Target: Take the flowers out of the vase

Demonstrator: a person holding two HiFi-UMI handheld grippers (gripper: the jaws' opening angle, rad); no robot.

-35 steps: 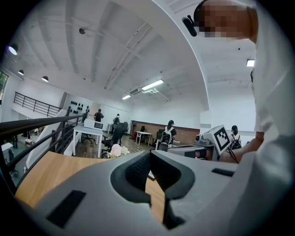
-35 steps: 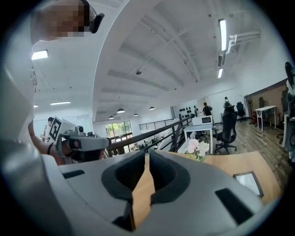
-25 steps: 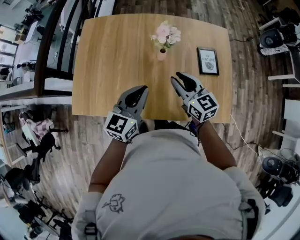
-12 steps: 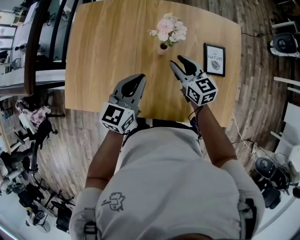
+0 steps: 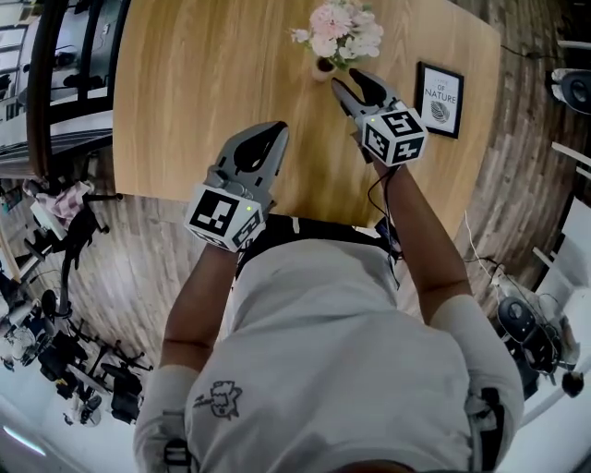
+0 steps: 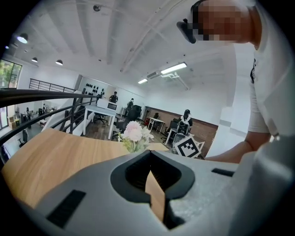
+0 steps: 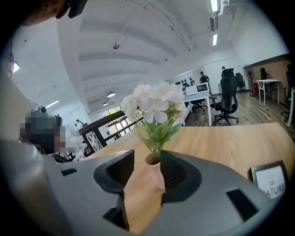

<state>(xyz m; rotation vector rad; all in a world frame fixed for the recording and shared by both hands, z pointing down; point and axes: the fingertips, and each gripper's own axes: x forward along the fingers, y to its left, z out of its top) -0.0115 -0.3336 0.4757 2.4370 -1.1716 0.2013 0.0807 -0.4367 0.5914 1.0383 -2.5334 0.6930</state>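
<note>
On the counter (image 5: 203, 83), the right claw (image 5: 349, 79) is nearer; the left claw (image 5: 275, 129) sits well back.
Right jaws are opening wide, nothing gripped; left tips sit together, empty. Straight ahead of the right claw stand the flowers (image 5: 340, 28), stems upright, rising above its tips; their vase (image 5: 322, 66) looks framed between them, probably untouched.

Open-plan office, upper level beside a railing.
White desks (image 7: 197, 97) with black swivel chairs (image 7: 227, 98), strip lights (image 6: 174, 68) on a bare white ceiling, a black railing (image 6: 44, 94), a plank floor (image 5: 148, 242), and people (image 6: 186, 120) working at the far tables.
</note>
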